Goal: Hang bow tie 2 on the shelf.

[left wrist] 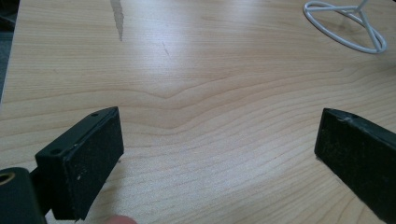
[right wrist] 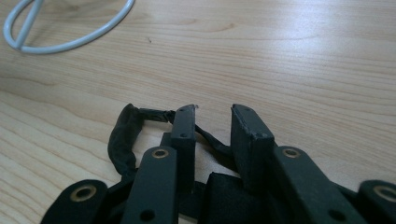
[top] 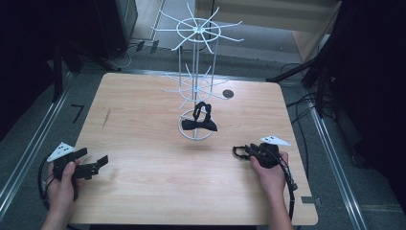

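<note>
Bare table around left claw, jaws apart.

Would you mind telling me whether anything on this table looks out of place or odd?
Mildly, yes. A black bow tie lies slumped on the base ring of the white wire display stand instead of hanging from a hook. The table also has a dark streak near its far left.

High view looks forward-down over the whole bench from above the person's side; both gripper views sit low, close to the wood, facing the rack's ring base, which all share.
</note>
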`<state>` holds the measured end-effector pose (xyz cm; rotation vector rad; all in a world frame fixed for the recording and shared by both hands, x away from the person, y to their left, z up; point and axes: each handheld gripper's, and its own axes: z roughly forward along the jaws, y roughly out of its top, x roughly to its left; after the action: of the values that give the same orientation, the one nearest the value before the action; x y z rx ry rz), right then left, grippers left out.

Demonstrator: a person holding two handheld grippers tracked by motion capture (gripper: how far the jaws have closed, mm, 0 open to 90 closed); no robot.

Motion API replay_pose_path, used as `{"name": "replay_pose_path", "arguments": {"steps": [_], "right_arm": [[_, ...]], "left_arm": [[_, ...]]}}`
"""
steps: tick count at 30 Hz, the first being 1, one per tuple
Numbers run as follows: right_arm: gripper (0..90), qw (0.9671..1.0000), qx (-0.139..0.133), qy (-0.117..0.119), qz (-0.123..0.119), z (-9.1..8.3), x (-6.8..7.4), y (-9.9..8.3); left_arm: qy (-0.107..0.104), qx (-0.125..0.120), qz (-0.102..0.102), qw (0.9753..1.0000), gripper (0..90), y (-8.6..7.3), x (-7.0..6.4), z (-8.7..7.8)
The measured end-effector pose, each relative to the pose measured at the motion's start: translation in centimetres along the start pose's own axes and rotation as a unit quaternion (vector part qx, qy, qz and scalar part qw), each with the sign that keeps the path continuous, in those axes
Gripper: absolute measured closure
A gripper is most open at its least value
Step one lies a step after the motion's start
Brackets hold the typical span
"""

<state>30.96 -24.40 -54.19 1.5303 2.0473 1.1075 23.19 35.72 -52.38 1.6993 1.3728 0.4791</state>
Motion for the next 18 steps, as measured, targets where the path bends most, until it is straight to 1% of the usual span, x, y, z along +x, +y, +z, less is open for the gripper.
{"name": "replay_pose_path", "arguments": {"steps": [5,10,13,15,18], "right_arm": [[78.0,0.9998,0.012,-0.004,-0.014,0.41,0.29,-0.1],[90.0,0.9997,0.019,0.006,-0.012,0.49,0.4,0.0],[90.0,0.9996,0.023,0.004,-0.014,0.47,0.5,0.09],[90.0,0.9996,0.019,0.0,-0.018,0.45,0.6,0.15],[90.0,0.9999,0.004,0.003,-0.012,0.21,0.65,0.36]], "left_arm": [[0.0,0.0,0.0,1.0,1.6,0.0,-0.01,0.0],[0.0,0.0,0.0,1.0,1.6,0.0,-0.01,0.0],[0.0,0.0,0.0,1.0,1.6,0.0,-0.01,0.0],[0.0,0.0,0.0,1.0,1.6,0.0,-0.01,0.0],[0.0,0.0,0.0,1.0,1.6,0.0,-0.01,0.0]]}}
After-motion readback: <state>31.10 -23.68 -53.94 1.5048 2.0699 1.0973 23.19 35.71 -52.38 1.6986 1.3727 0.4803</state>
